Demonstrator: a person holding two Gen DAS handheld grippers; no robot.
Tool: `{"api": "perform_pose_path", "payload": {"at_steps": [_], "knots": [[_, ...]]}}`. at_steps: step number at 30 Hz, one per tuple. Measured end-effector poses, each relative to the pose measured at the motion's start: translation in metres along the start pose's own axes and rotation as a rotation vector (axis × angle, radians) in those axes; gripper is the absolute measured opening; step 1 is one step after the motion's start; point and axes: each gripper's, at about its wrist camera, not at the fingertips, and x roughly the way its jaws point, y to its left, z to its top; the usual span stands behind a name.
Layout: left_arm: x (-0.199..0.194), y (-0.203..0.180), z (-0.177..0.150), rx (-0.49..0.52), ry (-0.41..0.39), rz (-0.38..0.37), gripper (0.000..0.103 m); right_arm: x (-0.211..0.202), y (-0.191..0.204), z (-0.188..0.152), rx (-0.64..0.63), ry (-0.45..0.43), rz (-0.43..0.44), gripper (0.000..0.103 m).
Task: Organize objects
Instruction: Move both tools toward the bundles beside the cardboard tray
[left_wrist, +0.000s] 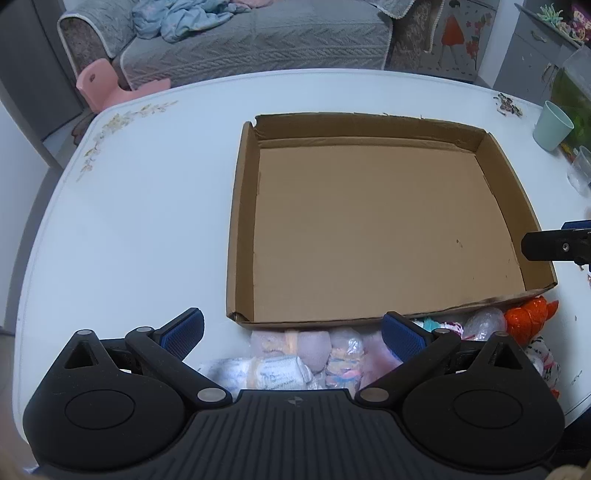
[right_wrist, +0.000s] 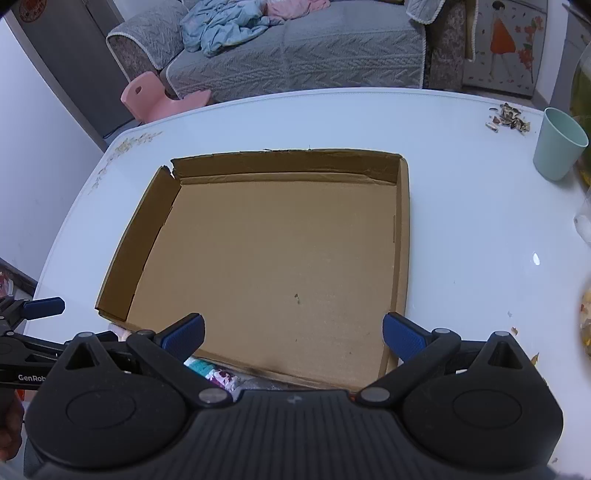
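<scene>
A shallow brown cardboard box (left_wrist: 243, 221) lies empty on the white table (left_wrist: 129, 221); it also shows in the right wrist view (right_wrist: 402, 240). Several small wrapped bundles (left_wrist: 280, 365) lie in a row along the box's near edge, with an orange one (left_wrist: 528, 317) at the right end. My left gripper (left_wrist: 293, 334) is open and empty, hovering above the bundles. My right gripper (right_wrist: 293, 334) is open and empty over the box's near edge; a few bundles (right_wrist: 210, 371) peek out below it. The right gripper's tip (left_wrist: 554, 245) shows at the left view's right edge.
A mint green cup (right_wrist: 559, 144) stands at the table's far right, with a pile of seed shells (right_wrist: 509, 118) beside it. Clear containers (left_wrist: 581, 166) sit at the right edge. A grey sofa (right_wrist: 295, 48) and a pink stool (right_wrist: 155, 96) stand beyond the table.
</scene>
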Motion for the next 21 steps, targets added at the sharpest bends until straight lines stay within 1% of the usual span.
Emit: {"api": "perform_pose_path", "payload": {"at_steps": [8,12,21], "knots": [[0.007,0.007,-0.01,-0.003,0.023,0.006,0.103,0.003,-0.003,-0.003,0.001,0.017,-0.016,0.103],[0.008,0.01,-0.011,-0.022,0.03,-0.008,0.103,0.004,0.001,-0.003,-0.007,0.021,-0.018,0.103],[0.009,0.006,-0.013,-0.007,0.032,-0.001,0.103,0.002,-0.002,-0.004,-0.013,0.025,-0.019,0.103]]}}
